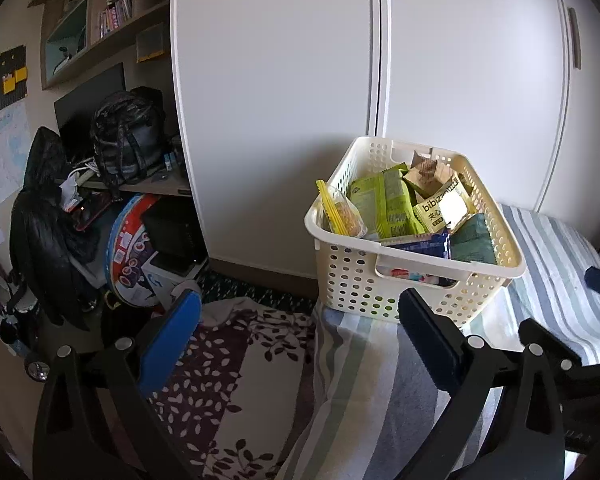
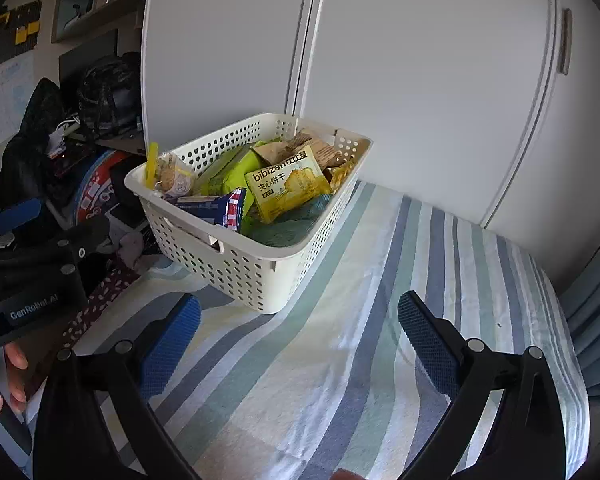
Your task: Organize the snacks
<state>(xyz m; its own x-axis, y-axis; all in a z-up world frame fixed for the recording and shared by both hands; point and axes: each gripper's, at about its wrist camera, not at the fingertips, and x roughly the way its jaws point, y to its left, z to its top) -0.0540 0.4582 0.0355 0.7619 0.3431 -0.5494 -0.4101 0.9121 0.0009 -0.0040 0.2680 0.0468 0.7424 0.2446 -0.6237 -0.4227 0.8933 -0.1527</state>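
You hold 2 hand-held grippers above a bed, both aimed at a basket of snacks. Your left hand-held gripper has its blue-padded fingers spread wide apart, with nothing between them. Your right hand-held gripper is also spread wide and holds nothing.

The cream perforated basket sits on the striped bedsheet, close to the bed's edge and just in front of a white wardrobe. It is full of loose snack packets. A yellow biscuit packet printed "bibizan" lies tilted on top near the middle. A green packet leans beside it. A clear packet with a yellow sealed edge stands upright in the basket's left corner, and a blue packet with a red-and-white end lies against the near wall. Brown packets sit toward the back.

From the left wrist view, the basket is ahead and to the right of your left hand-held gripper. From the right wrist view, it is ahead and slightly left. A leaf-patterned blanket lies to the left of the sheet. Beyond it are a black chair and a backpack.
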